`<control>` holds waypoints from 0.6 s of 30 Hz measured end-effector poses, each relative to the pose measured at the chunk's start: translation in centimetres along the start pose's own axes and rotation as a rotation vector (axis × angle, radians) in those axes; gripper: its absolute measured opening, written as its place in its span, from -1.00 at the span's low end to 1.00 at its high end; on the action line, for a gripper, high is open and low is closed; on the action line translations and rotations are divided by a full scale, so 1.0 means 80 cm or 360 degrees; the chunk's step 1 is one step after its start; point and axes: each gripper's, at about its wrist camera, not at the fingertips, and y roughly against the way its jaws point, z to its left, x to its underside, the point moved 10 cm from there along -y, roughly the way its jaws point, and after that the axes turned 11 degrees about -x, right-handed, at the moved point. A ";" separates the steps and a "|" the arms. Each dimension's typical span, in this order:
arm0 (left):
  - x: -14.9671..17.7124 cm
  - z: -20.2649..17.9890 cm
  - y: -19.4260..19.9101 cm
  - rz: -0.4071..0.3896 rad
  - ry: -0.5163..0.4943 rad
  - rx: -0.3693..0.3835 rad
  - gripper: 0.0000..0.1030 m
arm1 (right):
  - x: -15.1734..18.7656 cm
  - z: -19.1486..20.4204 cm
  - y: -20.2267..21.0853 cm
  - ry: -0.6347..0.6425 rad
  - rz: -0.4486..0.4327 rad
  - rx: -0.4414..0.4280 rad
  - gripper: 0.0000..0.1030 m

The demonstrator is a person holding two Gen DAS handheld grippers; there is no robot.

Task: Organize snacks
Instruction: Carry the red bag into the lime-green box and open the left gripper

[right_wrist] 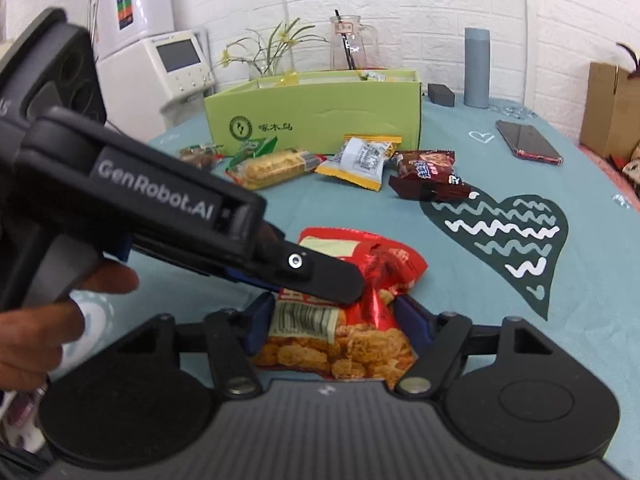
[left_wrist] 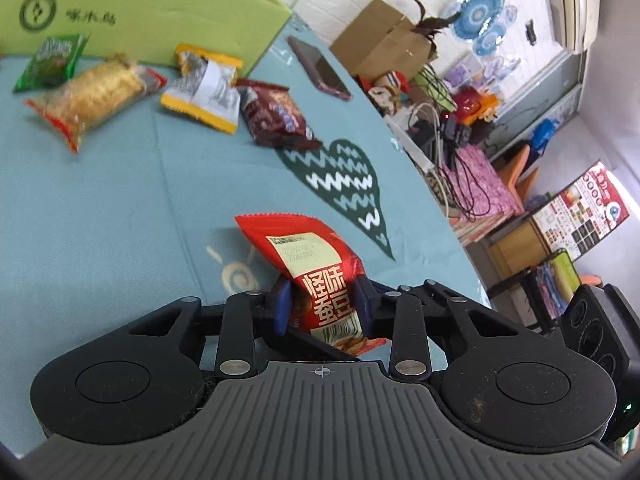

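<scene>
A red snack packet (left_wrist: 316, 256) lies near me on the teal tablecloth (left_wrist: 120, 208). My left gripper (left_wrist: 322, 300) is shut on its middle, both blue pads pinching the foil. In the right wrist view the same red packet (right_wrist: 384, 268) is crumpled, and the left gripper's black finger (right_wrist: 320, 276) lies across it from the left. My right gripper (right_wrist: 336, 320) grips the packet's lower end, its pads pressing on both sides. The green cardboard box (right_wrist: 320, 116) stands open at the back of the table, with other packets in front of it.
In front of the box (left_wrist: 140, 12) lie a green packet (left_wrist: 52, 60), a gold cracker pack (left_wrist: 92, 96), a yellow packet (left_wrist: 204, 88) and a brown packet (left_wrist: 276, 116). A phone (right_wrist: 528, 142) lies at right, and a grey bottle (right_wrist: 476, 68) and a glass jug (right_wrist: 352, 44) stand behind. A hand (right_wrist: 36, 320) holds the left gripper.
</scene>
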 end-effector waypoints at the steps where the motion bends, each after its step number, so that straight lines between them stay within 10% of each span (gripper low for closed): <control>1: -0.009 0.000 0.004 -0.0028 -0.0007 0.0000 -0.81 | -0.010 0.000 -0.002 0.0005 -0.0018 -0.0002 0.48; 12: -0.219 0.039 0.059 -0.0471 -0.0024 -0.0135 -0.81 | -0.219 -0.002 -0.090 0.0303 -0.0219 -0.0125 0.49; 18: -0.323 0.098 0.021 -0.0495 -0.0004 -0.0261 -0.81 | -0.292 -0.032 -0.191 0.0367 -0.0113 -0.0184 0.52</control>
